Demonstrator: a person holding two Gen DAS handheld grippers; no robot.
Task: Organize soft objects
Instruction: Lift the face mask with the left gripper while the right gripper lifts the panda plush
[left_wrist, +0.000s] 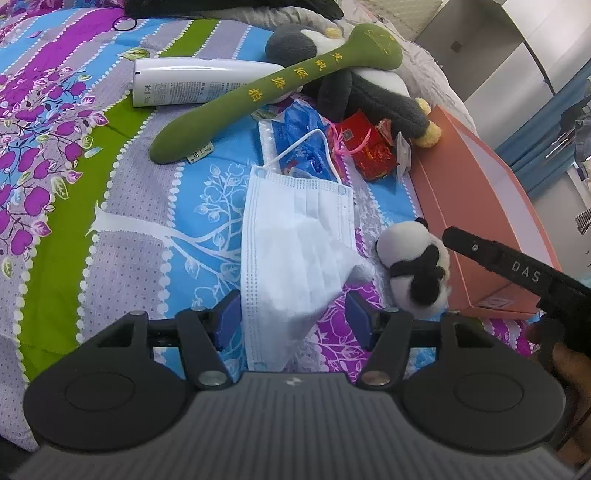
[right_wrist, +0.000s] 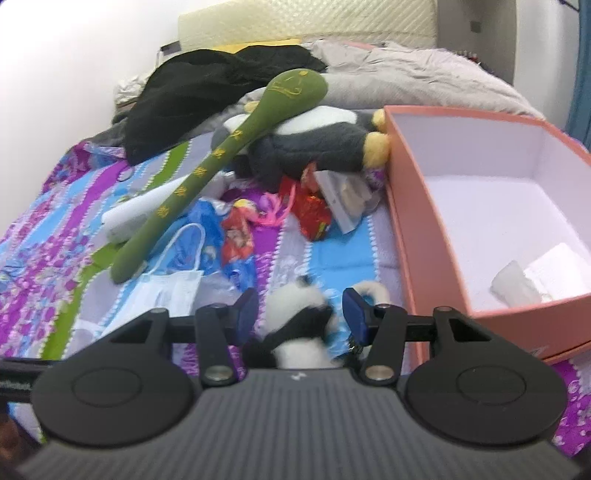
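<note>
Left gripper (left_wrist: 291, 317) wide, straddling pleated white face mask (left_wrist: 295, 251) lying loose on floral quilt (left_wrist: 55, 147). Right gripper (right_wrist: 300, 314) part open around fuzzy panda plush (right_wrist: 295, 325), pads apart from it, near open salmon cardboard box (right_wrist: 417, 236). Gripper arm reads "DAS".

Pink box (right_wrist: 424, 236) open-topped, nearly bare inside; penguin plush (right_wrist: 314, 147), wrappers (right_wrist: 310, 210) crowd its left wall.

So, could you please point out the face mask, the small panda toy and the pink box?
face mask (left_wrist: 295, 236), left wrist view, on its pleated middle.
small panda toy (left_wrist: 415, 266), left wrist view, on its white body.
pink box (right_wrist: 417, 221), right wrist view, on its near outer wall.
</note>
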